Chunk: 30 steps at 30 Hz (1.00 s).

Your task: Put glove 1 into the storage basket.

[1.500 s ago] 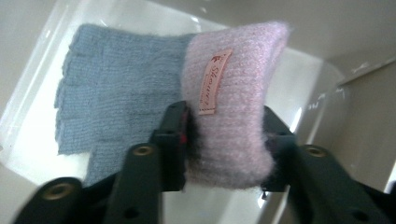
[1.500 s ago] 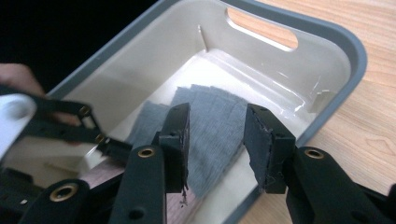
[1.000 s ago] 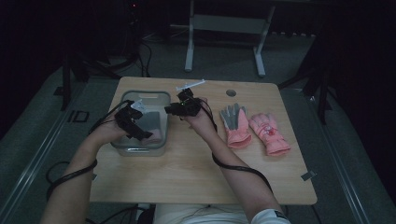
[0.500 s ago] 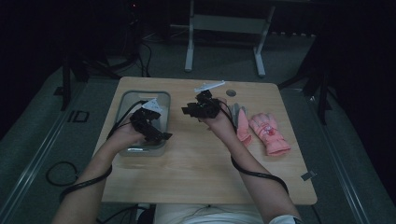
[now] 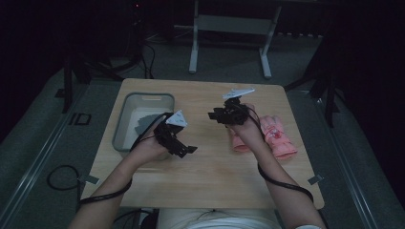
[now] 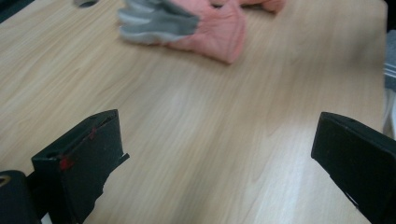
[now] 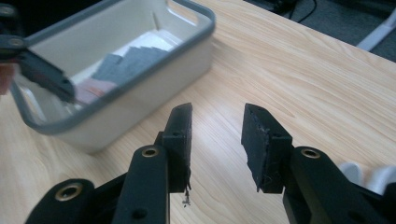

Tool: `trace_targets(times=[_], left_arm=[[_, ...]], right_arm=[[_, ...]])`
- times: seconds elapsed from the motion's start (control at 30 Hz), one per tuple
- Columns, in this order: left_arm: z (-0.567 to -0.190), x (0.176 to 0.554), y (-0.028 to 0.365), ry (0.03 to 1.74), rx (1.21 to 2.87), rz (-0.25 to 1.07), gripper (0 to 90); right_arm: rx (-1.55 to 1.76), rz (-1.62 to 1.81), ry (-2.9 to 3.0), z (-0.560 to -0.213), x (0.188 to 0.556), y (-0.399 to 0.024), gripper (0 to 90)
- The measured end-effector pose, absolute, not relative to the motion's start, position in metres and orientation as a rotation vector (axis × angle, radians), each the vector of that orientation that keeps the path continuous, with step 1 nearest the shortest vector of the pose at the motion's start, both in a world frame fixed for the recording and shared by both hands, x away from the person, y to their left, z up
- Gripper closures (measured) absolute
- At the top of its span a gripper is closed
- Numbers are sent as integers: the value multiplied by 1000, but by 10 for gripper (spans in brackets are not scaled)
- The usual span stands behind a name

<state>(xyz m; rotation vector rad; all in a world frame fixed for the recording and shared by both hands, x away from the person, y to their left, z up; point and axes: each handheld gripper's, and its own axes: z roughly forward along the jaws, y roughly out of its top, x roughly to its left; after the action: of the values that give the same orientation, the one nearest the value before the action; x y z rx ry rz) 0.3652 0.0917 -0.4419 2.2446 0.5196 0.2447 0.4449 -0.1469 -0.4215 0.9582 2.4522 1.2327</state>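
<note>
A pair of pink gloves (image 5: 279, 138) lies at the table's right; in the left gripper view the nearer pink glove (image 6: 205, 25) shows grey fingers. A grey bin (image 5: 145, 97) at the left holds a grey glove (image 5: 143, 123), also visible in the bin (image 7: 140, 74) as the grey glove (image 7: 126, 60). My left gripper (image 5: 188, 150) hovers just right of the bin; its jaws (image 6: 215, 163) have just been opening and stand wide with nothing between them. My right gripper (image 5: 212, 116) is over the table's middle, beside the pink gloves, its jaws (image 7: 217, 135) partly apart and empty.
The wooden table (image 5: 210, 176) is bare in front of both hands. A small grey object (image 6: 86, 2) lies beyond the gloves. A metal stand (image 5: 229, 28) and dark floor lie behind the table. Cables trail from both grippers off the table's near edge.
Both hands have moved to the right. The left gripper left the bin and now hangs over bare wood; the right gripper went from beside the bin toward the pink gloves.
</note>
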Motion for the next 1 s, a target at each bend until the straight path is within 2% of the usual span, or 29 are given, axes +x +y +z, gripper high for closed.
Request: trace_targets(times=[0.13,0.53,0.73,1.0], left_arm=[[-450,356,78,490,2241,230,18],[-478,323,65,474,2209,309,18],[-506,306,62,539,2196,345,19],[-533,289,65,616,2168,393,19]], right_arm=[[995,1218,2437,-426,448,-167,632],[1052,1103,2360,-448,458,-224,658],[1118,1011,2371,-467,474,-233,658],[1161,868,2407,-492,497,-225,613]])
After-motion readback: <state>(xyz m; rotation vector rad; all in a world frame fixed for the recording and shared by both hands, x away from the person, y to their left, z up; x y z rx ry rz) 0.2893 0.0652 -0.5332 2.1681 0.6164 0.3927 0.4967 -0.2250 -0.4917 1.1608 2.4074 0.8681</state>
